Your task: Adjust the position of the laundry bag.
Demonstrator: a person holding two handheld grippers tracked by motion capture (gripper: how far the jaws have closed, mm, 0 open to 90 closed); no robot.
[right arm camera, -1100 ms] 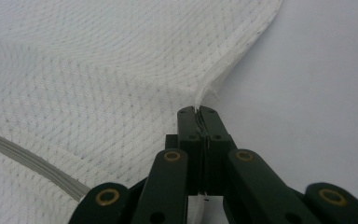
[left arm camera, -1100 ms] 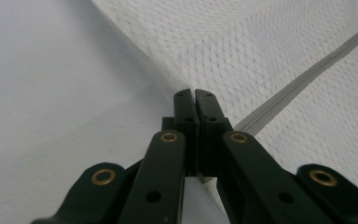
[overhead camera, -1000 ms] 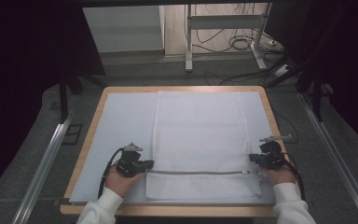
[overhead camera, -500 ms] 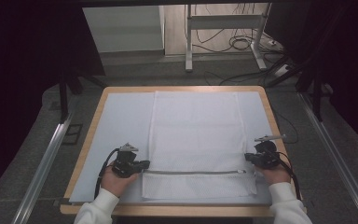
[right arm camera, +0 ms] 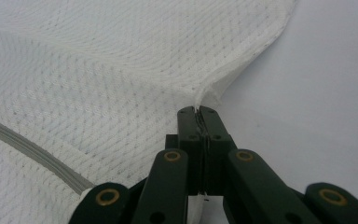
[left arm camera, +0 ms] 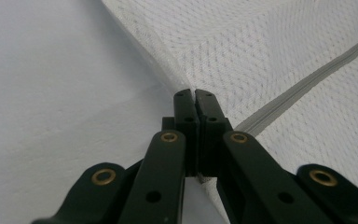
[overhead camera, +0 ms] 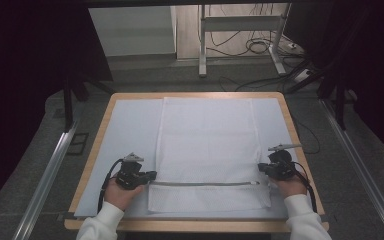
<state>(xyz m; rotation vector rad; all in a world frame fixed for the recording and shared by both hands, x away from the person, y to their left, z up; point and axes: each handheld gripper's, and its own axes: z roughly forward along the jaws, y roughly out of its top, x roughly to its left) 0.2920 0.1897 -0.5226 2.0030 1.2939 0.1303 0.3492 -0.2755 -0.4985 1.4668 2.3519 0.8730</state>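
A white mesh bag (overhead camera: 207, 145) lies flat on a pale mat (overhead camera: 130, 130), with a grey zipper (overhead camera: 205, 183) running across its near end. My left gripper (overhead camera: 152, 175) is shut on the bag's left edge at the zipper's end. In the left gripper view the jaws (left arm camera: 195, 93) pinch the mesh (left arm camera: 261, 42) beside the zipper (left arm camera: 307, 70). My right gripper (overhead camera: 261, 169) is shut on the bag's right edge. In the right gripper view its tips (right arm camera: 196, 110) clamp a raised fold of the hem (right arm camera: 209, 91), the zipper (right arm camera: 28, 149) off to the left.
The mat covers a wooden table (overhead camera: 195, 95) whose rim shows all round. Metal rails (overhead camera: 50, 170) run along both sides on the floor. A stand's legs and cables (overhead camera: 260, 47) lie beyond the far edge. Bare mat flanks the bag on both sides.
Both grippers have shifted slightly to the left, and the bag's near end has slid that way with them. Both stay shut on the bag.
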